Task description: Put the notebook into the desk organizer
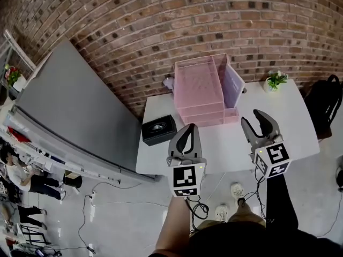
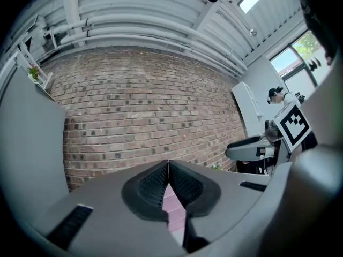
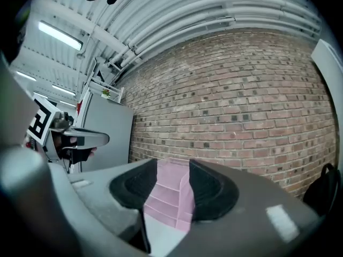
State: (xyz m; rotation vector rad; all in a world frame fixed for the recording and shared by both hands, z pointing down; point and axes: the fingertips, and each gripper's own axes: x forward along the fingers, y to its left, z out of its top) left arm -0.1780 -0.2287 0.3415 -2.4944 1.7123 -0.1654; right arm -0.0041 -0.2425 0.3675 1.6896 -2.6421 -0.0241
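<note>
The black notebook (image 1: 159, 129) lies flat on the left part of the white table (image 1: 284, 122). A pink desk organizer (image 1: 204, 90) with stacked trays stands at the table's back, against the brick wall. My left gripper (image 1: 188, 130) hovers over the table's front edge, just right of the notebook, its jaws shut with nothing in them. My right gripper (image 1: 256, 122) hangs open in front of the organizer's right side, holding nothing. In the left gripper view the jaws (image 2: 169, 167) meet. In the right gripper view the open gripper (image 3: 172, 171) frames the organizer (image 3: 170, 193).
A small potted plant (image 1: 276, 80) stands at the table's back right corner. A dark backpack (image 1: 326, 107) sits right of the table. A large grey panel (image 1: 75, 111) leans on the left. Cables trail on the floor (image 1: 107, 208) below.
</note>
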